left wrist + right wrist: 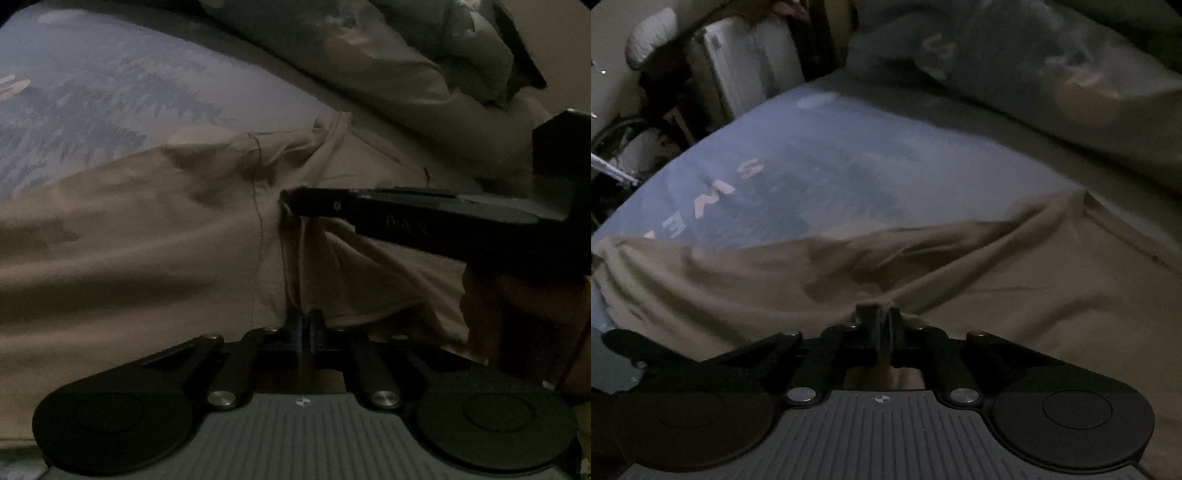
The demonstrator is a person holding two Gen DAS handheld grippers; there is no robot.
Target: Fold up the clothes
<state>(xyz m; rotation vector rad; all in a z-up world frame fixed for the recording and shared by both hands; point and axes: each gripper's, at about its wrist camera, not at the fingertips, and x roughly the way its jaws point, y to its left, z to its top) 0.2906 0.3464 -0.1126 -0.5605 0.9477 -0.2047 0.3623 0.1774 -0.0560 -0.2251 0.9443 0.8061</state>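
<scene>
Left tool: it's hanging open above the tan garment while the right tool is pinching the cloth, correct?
Not quite. The left tool is not open: in the left wrist view its jaws are closed on a fold of the tan garment. The right tool is indeed pinching the same cloth, as the right wrist view shows.

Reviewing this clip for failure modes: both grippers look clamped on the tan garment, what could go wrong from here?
1. The left gripper and right gripper each pinch only a thin bunched bit of the tan garment; it may slip out when lifted.
2. Dragging could snag the blue printed bedsheet underneath.
</scene>
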